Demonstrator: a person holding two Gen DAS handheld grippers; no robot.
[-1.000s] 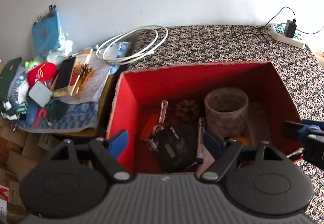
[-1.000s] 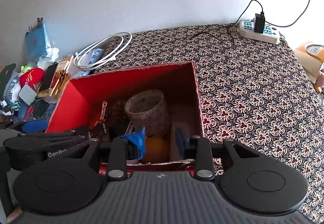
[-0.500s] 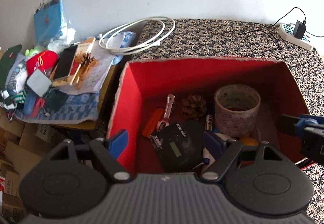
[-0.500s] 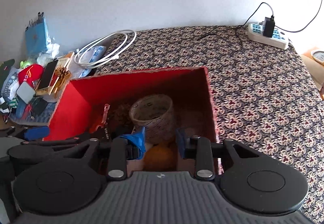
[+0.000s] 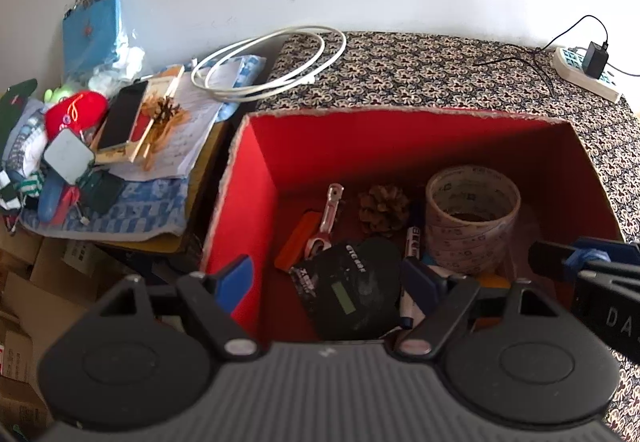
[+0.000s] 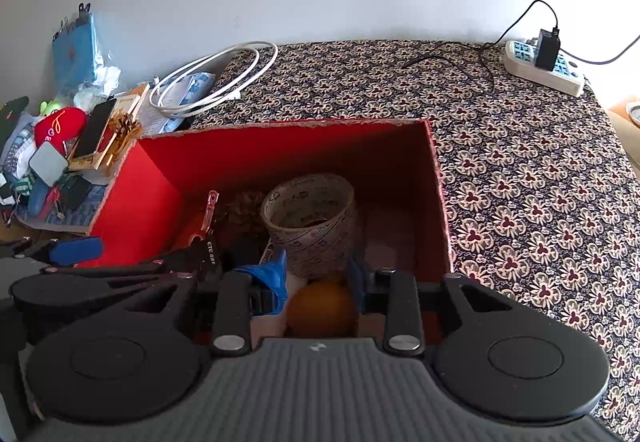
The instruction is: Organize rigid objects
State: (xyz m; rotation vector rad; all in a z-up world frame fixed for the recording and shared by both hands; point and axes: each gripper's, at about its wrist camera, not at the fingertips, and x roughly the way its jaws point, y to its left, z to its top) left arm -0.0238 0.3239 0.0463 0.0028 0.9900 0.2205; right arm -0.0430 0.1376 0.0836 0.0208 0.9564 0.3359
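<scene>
A red-lined cardboard box [image 5: 256, 178] stands on the patterned table. It holds a tape roll [image 5: 472, 218], a pinecone [image 5: 384, 206], a black timer [image 5: 352, 290], a marker [image 5: 412, 238], a pink clip [image 5: 330, 210], a flat orange piece [image 5: 298, 238] and an orange ball [image 6: 320, 306]. My left gripper [image 5: 326, 282] is open wide above the box's near left corner, one finger outside the wall and one over the timer. My right gripper [image 6: 316, 278] hangs open over the near right part, with the ball lying below the gap, untouched.
A side surface to the left is piled with a red cap [image 5: 74, 110], a phone [image 5: 122, 114], papers and a coiled white cable [image 5: 272, 62]. A power strip [image 6: 544, 66] with a charger lies at the table's far right. Cardboard boxes [image 5: 24, 282] sit low on the left.
Both grippers have come a little closer and lower over the box, which looks larger now. The jaws and the box's contents are unchanged.
</scene>
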